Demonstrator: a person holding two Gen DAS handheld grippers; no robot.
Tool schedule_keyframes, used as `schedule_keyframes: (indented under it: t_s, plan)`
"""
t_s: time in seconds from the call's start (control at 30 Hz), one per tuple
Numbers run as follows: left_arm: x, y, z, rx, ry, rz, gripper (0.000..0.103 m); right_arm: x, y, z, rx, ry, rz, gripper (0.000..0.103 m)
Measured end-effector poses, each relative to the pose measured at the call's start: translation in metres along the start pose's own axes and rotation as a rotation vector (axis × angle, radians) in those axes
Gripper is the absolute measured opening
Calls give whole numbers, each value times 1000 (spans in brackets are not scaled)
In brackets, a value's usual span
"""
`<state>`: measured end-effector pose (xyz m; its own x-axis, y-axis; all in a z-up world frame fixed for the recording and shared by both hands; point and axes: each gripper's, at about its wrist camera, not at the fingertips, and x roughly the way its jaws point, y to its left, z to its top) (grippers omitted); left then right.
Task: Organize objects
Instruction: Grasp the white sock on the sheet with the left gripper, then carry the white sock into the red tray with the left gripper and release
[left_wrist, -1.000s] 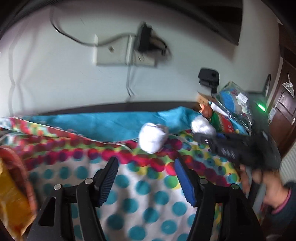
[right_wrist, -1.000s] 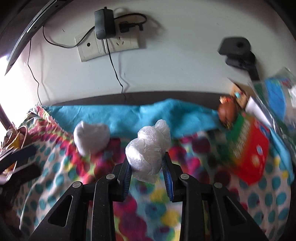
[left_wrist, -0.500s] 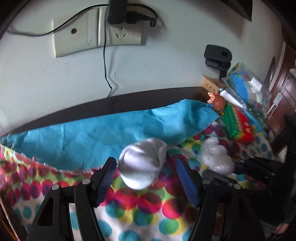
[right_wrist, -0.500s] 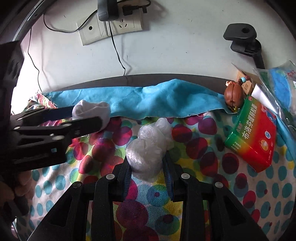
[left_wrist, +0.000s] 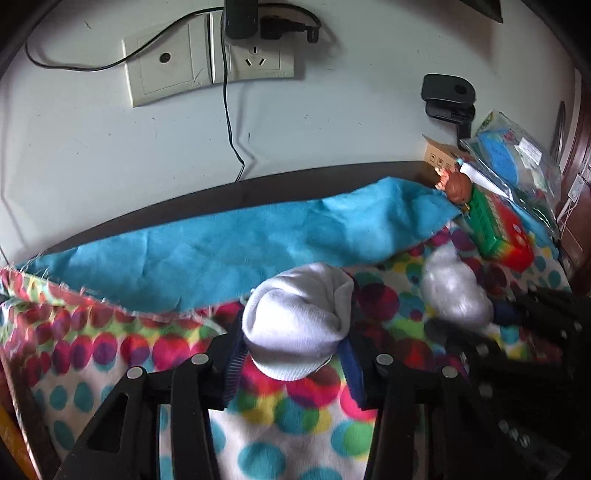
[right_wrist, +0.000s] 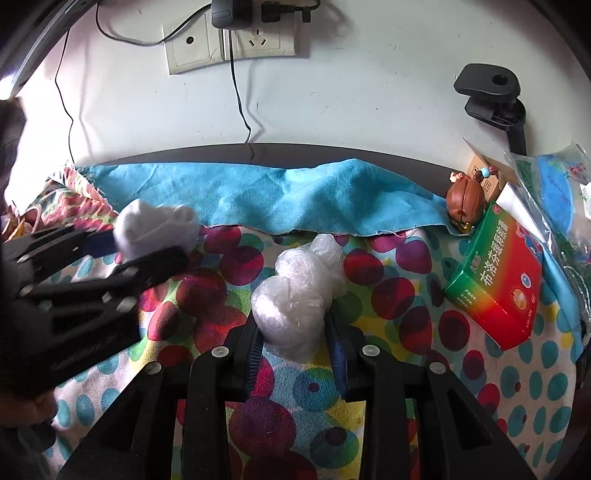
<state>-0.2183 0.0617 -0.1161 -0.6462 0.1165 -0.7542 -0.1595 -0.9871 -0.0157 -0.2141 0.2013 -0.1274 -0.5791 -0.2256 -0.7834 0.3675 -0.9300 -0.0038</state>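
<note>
A rolled white sock (left_wrist: 299, 321) sits between the fingers of my left gripper (left_wrist: 291, 360), which is shut on it, on the polka-dot cloth (left_wrist: 295, 413). It also shows in the right wrist view (right_wrist: 155, 225), held by the left gripper (right_wrist: 110, 254). My right gripper (right_wrist: 295, 349) is shut on a crumpled clear plastic bag bundle (right_wrist: 295, 299), low over the cloth. That bundle shows in the left wrist view (left_wrist: 450, 291) at the right.
A blue cloth (right_wrist: 266, 195) lies along the back by the wall. A red-green medicine box (right_wrist: 498, 277), a brown figurine (right_wrist: 465, 201) and plastic packets (right_wrist: 554, 192) stand at the right. Wall sockets with a hanging cable (right_wrist: 236, 85) are above.
My left gripper moved forward around the white sock and closed on it. My right gripper lowered a little with the plastic bundle still held.
</note>
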Motion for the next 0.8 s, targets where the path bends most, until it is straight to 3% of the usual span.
schedule_keyframes:
  t_s: [0.5, 0.8]
  plan:
    - [-107, 17, -63, -34, -72, 152, 46, -1, 3, 0, -13, 2, -15, 31]
    - [-162, 37, -96, -111, -137, 169, 46, -1, 4, -1, -30, 2, -38, 30]
